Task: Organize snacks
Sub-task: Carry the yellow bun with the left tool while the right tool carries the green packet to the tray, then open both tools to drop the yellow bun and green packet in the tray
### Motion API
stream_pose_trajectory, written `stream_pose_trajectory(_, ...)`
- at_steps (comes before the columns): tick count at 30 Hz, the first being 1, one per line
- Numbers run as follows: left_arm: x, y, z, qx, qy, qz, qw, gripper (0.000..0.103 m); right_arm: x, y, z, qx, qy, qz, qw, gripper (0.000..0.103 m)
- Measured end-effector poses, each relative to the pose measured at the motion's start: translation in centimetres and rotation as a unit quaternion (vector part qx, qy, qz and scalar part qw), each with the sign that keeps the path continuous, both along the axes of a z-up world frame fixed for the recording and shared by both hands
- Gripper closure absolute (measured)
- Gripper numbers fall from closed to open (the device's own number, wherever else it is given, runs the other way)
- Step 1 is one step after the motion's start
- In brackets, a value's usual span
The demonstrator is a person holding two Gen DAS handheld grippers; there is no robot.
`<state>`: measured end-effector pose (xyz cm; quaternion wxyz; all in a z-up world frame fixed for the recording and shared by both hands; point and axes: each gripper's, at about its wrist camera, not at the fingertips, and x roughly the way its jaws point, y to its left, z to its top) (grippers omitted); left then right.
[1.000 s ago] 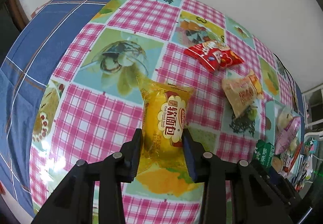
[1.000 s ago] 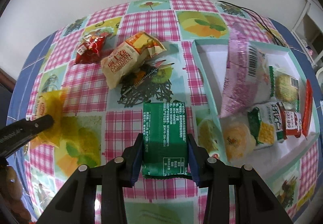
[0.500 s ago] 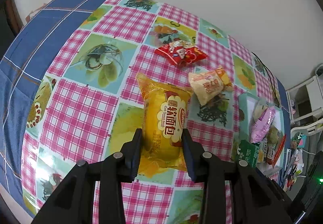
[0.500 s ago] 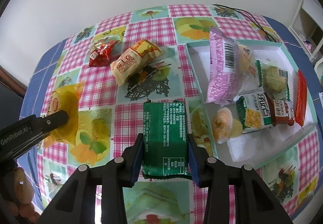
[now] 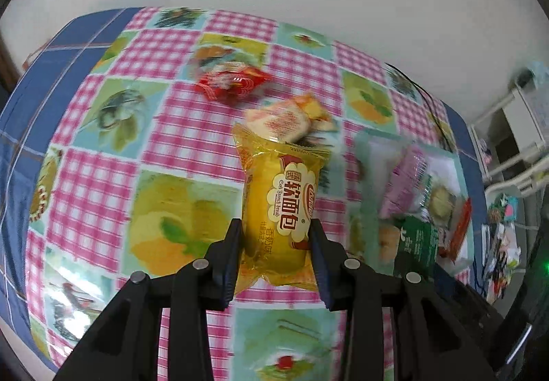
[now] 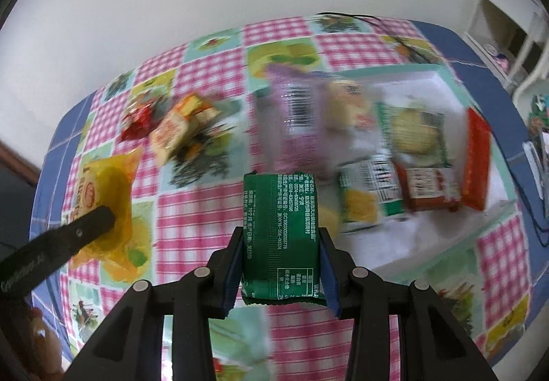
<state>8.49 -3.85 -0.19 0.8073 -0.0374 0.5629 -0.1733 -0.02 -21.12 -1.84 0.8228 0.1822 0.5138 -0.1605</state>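
My left gripper (image 5: pixel 276 243) is shut on a yellow soft-bread packet (image 5: pixel 279 206) and holds it above the table; the packet also shows in the right wrist view (image 6: pixel 103 189). My right gripper (image 6: pixel 279 247) is shut on a green snack packet (image 6: pixel 281 230), held above the table left of the white tray (image 6: pixel 422 254); the packet also shows in the left wrist view (image 5: pixel 417 249). The tray holds a pink bag (image 6: pixel 295 127), green and red packets (image 6: pixel 415 134). A red packet (image 5: pixel 231 84) and an orange-white packet (image 5: pixel 284 120) lie on the cloth.
The table has a pink checked fruit-print cloth (image 5: pixel 192 127) with a blue border. A black cable (image 6: pixel 405 38) runs along the far right. A white wall stands behind. White furniture (image 5: pixel 514 141) stands off the right side.
Both grippers have lifted higher and swung right toward the tray with their packets still held. The table and tray look smaller and blurred from motion.
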Motion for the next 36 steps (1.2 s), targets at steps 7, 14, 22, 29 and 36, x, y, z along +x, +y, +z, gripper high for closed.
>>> stream_pose_trajectory(7, -2.9, -6.0, -0.2, 0.003, 0.001, -0.067, 0.9978, 0.064, -2.6, -6.3, -0.6, 0.002, 0.007, -0.057, 0.998, 0.061)
stream_pose_trajectory(14, -5.5, -11.2, -0.9, 0.005, 0.005, -0.128, 0.9917, 0.064, -4.3, -11.0, -1.2, 0.005, 0.001, -0.095, 0.995, 0.061)
stream_pose_trajectory(22, -6.9, -14.8, -2.2, 0.014, 0.001, -0.167, 0.9858, 0.064, -4.6, -13.6, -1.9, 0.014, -0.014, -0.108, 0.994, 0.06)
stream_pose_trajectory(29, -7.4, -15.9, -2.7, 0.018, 0.004, -0.18, 0.9835, 0.059, -4.6, -13.8, -1.8, 0.02, -0.027, -0.106, 0.994, 0.06)
stream_pose_trajectory(36, -6.5, -14.5, -1.1, 0.004, 0.001, -0.166, 0.9862, 0.05, -4.5, -13.3, -0.6, 0.015, -0.039, -0.104, 0.994, 0.06)
